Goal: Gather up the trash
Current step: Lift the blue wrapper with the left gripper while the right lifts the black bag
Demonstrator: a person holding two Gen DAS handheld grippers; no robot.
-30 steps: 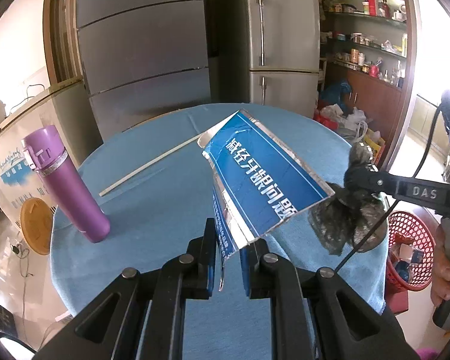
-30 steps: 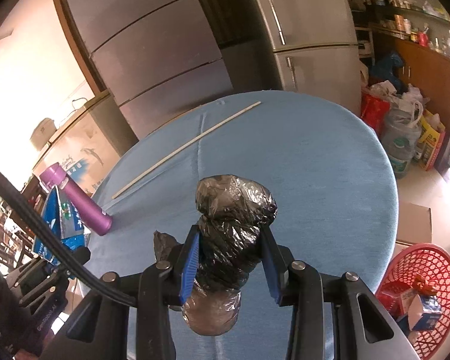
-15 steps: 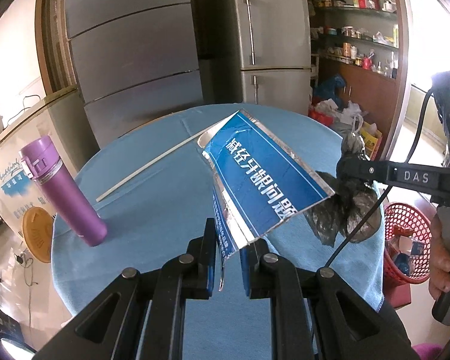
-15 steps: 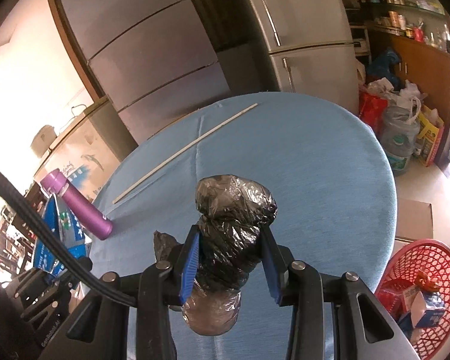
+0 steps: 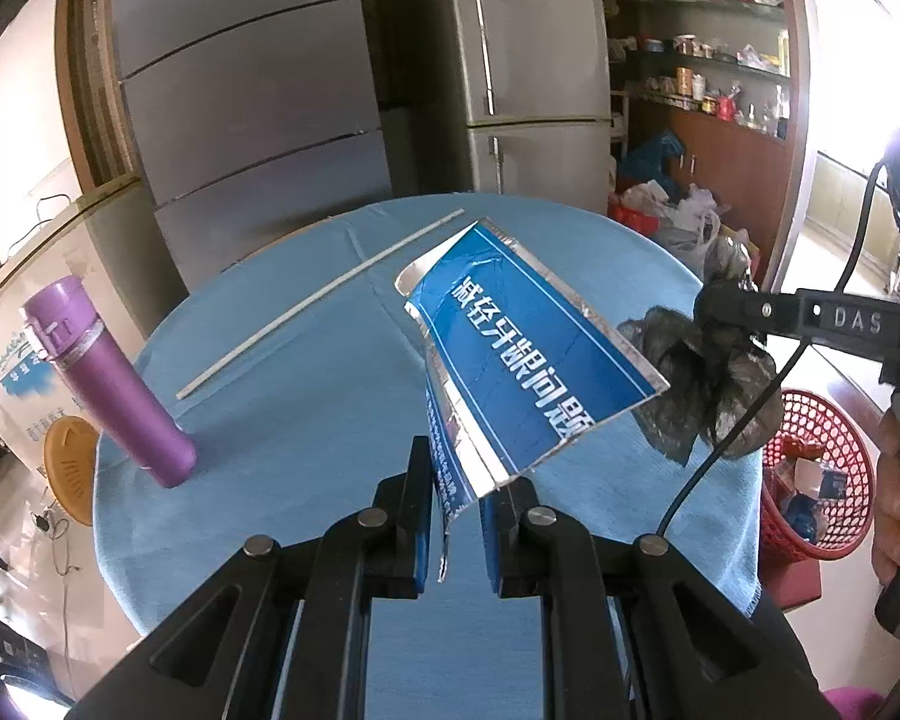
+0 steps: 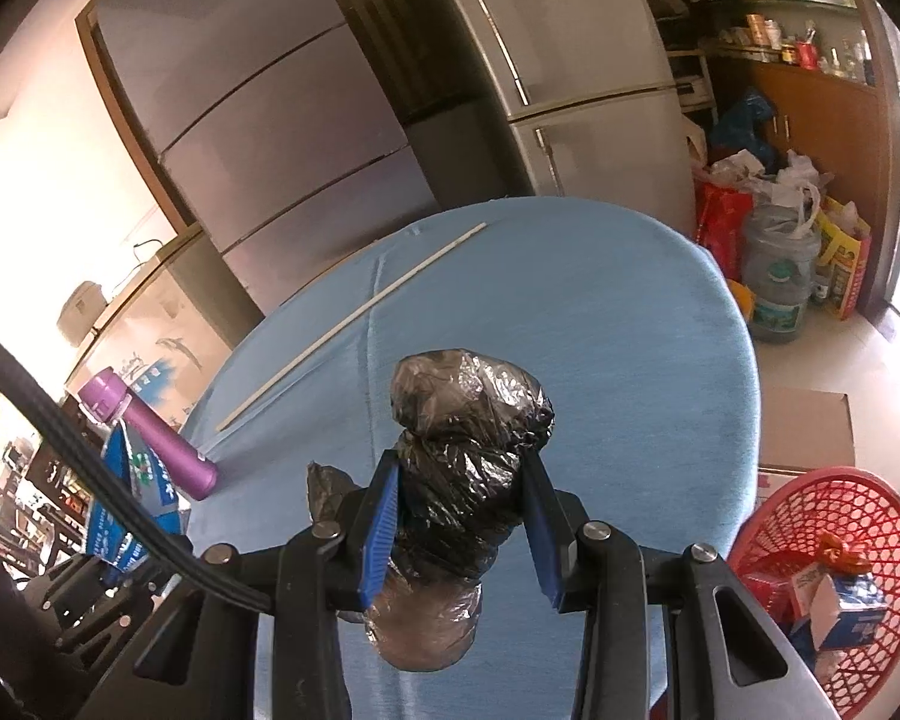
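Note:
My left gripper (image 5: 455, 495) is shut on a flattened blue carton (image 5: 525, 354) with white lettering and silver edges, held above the blue tablecloth (image 5: 282, 420). My right gripper (image 6: 461, 516) is shut on a crumpled black plastic bag (image 6: 468, 450), also held above the cloth. The bag (image 5: 708, 384) also shows at the right of the left wrist view. The carton (image 6: 132, 480) shows at the left of the right wrist view. A red mesh trash basket (image 6: 834, 546) with cartons in it stands on the floor to the right of the table.
A purple bottle (image 5: 108, 396) stands upright at the table's left. A long white stick (image 5: 324, 300) lies across the far part. Refrigerators (image 5: 510, 60) stand behind the table. Bags and a water jug (image 6: 774, 276) sit on the floor at the far right.
Both grippers have pulled back and risen slightly while keeping their loads. The table looks a little farther away in both views.

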